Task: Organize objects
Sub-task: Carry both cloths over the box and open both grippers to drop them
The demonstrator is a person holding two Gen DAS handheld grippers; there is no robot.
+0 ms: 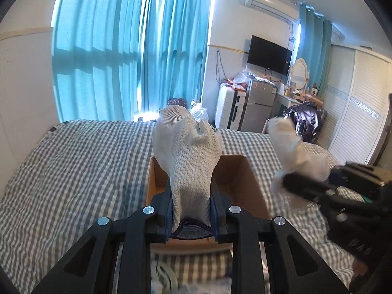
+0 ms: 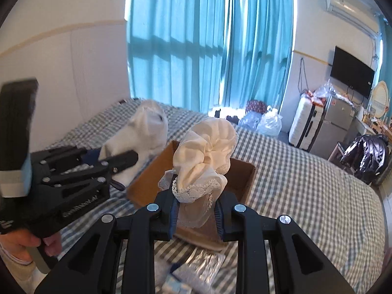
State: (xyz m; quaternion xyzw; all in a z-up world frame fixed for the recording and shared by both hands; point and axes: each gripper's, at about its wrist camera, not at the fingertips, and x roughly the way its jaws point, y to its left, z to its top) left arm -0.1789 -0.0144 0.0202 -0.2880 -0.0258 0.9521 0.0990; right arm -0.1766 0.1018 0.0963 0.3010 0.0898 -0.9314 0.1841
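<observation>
An open cardboard box (image 1: 235, 176) sits on a bed (image 1: 73, 171) covered in grey-and-white checked fabric. The visible part of its interior shows bare cardboard walls; the floor of the box is largely hidden behind the grippers and what they hold, so its contents cannot be told.

Left gripper (image 1: 191, 210): the jaws are closed part-way onto a white knitted sock (image 1: 186, 152), pinching it near its dark-edged cuff. The sock stands upright from the jaws, its toe end raised above the far rim of the box in the left wrist view. In the right wrist view the same gripper (image 2: 122, 164) appears at the left, held in a bare hand (image 2: 22, 242), with the sock (image 2: 144, 132) rising over the left side of the box (image 2: 152, 174).

Right gripper (image 2: 196, 210): the jaws are closed part-way onto a cream lace-trimmed sock (image 2: 208, 152), gripping it at the lace end. The bunched cloth stands above the jaws, in front of and over the box opening. From the left wrist view this gripper (image 1: 289, 183) enters from the right, blurred, with the pale cloth (image 1: 294, 147) held to the right of the box.

Background: teal curtains (image 1: 127, 49), a wall television (image 1: 269, 55), an air conditioner (image 1: 269, 2), a white suitcase (image 1: 230, 107) beside a small grey fridge (image 1: 259, 103), and clear plastic packets (image 2: 201, 267) on the bed nearest the camera.
</observation>
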